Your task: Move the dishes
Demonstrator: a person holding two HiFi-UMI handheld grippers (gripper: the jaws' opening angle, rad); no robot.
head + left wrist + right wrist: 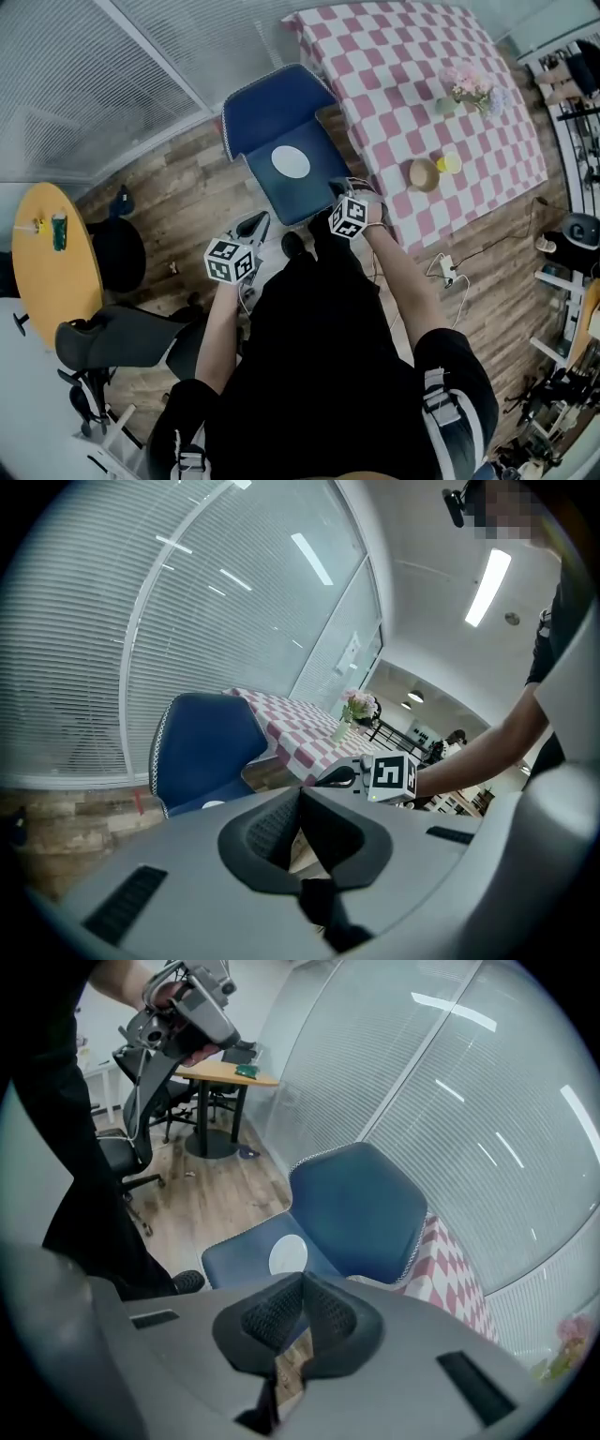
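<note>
While the head view takes in the checked table [422,84] with a tan bowl [423,174], yellow cup [449,163] and flowers [466,89], the right gripper view misses those and shows the white plate [288,1253] close up. The plate lies on the blue chair [272,112] seat, just above the right gripper [339,186]. The left gripper [253,225] is lower left. Both are pinched closed on nothing (pads touching). The chair butts up against the table corner, and a round yellow table [52,272] sits far left.
</note>
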